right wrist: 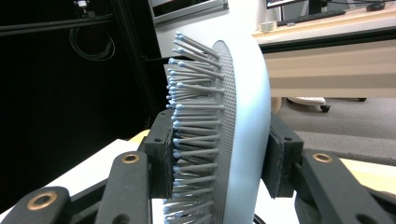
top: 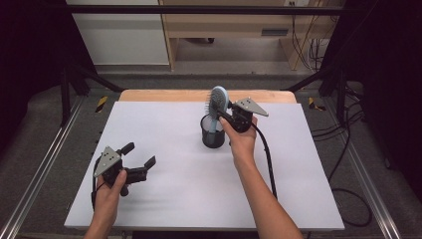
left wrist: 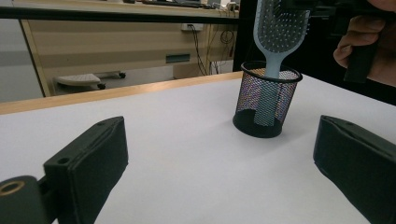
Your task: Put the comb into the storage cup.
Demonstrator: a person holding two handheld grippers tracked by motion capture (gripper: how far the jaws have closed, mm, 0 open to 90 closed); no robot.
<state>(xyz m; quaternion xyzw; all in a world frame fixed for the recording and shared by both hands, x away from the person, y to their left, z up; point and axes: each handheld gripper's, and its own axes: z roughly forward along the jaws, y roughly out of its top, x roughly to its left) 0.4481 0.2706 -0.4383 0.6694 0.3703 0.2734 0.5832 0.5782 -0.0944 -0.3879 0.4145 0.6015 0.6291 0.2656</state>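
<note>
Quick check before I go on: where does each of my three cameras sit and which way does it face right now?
High view: above the person's side, looking forward and down on the table; both forearms, left claw open, right claw.
Left gripper view: low over the table, looking along its own spread jaws at the mesh cup with the hairbrush handle in it; the other hand at the upper right.
Right gripper view: close behind its jaws, clamped on the hairbrush head.
Shared: the hairbrush shows in all three; high and left gripper views share the cup.
</note>
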